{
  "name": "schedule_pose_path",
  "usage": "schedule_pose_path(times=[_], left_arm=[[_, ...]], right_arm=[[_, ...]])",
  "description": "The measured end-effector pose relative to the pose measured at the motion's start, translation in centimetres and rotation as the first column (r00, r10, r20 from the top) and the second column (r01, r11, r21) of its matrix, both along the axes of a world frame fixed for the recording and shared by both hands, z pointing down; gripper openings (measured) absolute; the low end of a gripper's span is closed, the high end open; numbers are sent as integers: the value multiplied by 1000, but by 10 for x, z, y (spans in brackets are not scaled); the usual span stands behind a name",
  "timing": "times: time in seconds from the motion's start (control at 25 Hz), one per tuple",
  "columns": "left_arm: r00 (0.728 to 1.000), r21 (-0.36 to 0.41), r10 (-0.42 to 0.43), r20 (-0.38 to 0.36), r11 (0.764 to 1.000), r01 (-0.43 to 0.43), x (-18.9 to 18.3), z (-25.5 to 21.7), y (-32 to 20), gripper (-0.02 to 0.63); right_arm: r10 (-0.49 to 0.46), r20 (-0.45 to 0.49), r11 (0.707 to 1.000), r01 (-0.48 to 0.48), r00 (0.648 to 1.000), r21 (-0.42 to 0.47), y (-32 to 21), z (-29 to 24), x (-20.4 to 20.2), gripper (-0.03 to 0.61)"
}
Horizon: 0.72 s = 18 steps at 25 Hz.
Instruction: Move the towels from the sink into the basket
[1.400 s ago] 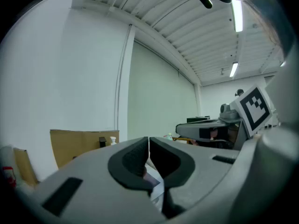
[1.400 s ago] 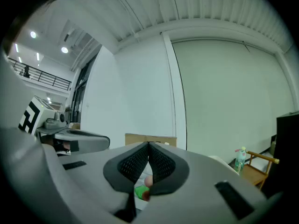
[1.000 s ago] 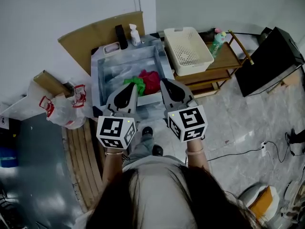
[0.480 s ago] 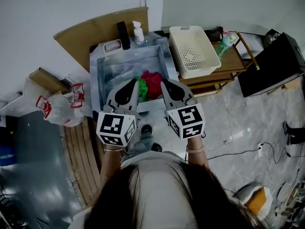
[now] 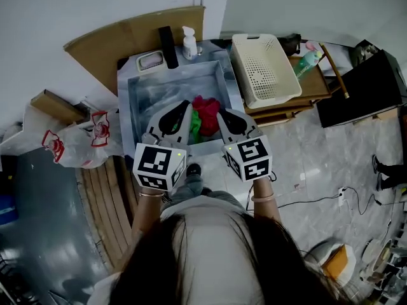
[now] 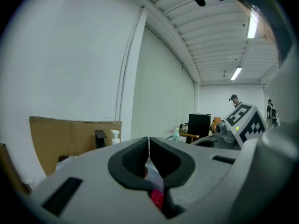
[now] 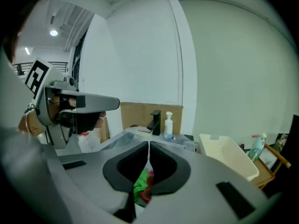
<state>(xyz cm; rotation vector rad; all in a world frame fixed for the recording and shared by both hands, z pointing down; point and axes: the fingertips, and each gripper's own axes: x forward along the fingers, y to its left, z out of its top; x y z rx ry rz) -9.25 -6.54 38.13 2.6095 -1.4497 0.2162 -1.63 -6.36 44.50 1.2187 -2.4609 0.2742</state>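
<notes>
The left gripper is hanging over the near edge of the grey metal sink, with its jaws pressed together and nothing pinched between them. The right gripper is pointing the same way just to its right, and its jaws are likewise closed tight on nothing. Between the two sets of tips and just beyond them, a crumpled red towel and a bright green towel are lying against each other in the basin. Whether either tip is touching the cloth cannot be told. To the right of the right gripper, a cream perforated plastic basket is sitting on a low wooden shelf beside the sink. Farther beyond the tips, a black faucet and a white pump bottle are standing at the sink's far rim
</notes>
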Motion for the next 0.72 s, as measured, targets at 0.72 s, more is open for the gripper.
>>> schedule_pose_path(times=[0.72], left_arm=[[998, -62, 45, -49, 997, -48, -13, 29, -44, 11]], right_arm=[[-222, -265, 959, 162, 938, -233, -30, 112, -29, 126]])
